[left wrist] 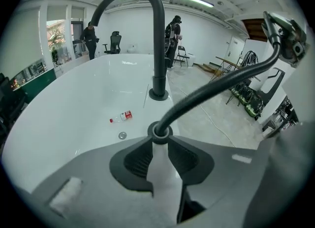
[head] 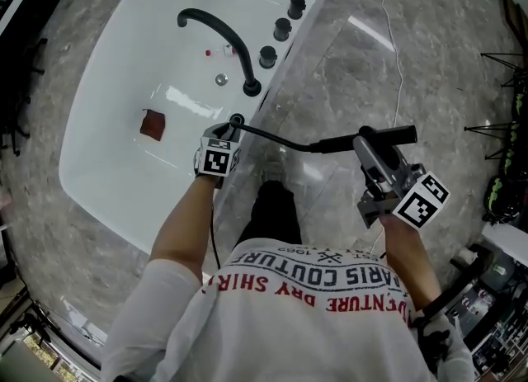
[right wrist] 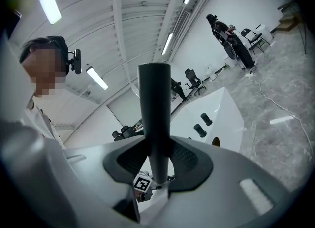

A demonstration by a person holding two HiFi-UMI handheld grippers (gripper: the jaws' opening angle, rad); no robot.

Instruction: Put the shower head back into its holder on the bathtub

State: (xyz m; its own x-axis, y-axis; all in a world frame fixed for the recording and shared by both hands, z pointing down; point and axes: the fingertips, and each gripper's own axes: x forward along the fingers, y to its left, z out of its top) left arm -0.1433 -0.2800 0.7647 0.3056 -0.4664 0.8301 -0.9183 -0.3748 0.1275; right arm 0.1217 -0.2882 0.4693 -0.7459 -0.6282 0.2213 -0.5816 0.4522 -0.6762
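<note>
The black shower head [head: 375, 136] lies level over the stone floor, and my right gripper [head: 369, 151] is shut on its handle [right wrist: 154, 104]. From it a black hose [head: 276, 137] curves down into the round holder [head: 237, 120] on the white bathtub's rim [head: 285, 67]. My left gripper [head: 221, 143] points down at that holder. In the left gripper view its jaws [left wrist: 160, 146] stand open just short of the holder ring [left wrist: 160, 132], where the hose [left wrist: 216, 86] rises. Only white rim shows between the pads.
A black arched faucet [head: 219, 32] and three black knobs [head: 282, 29] stand on the rim beyond the holder. Inside the tub lie a small bottle [head: 219, 52], a drain [head: 221, 80] and a red-brown piece [head: 152, 124]. People and chairs are far behind the tub.
</note>
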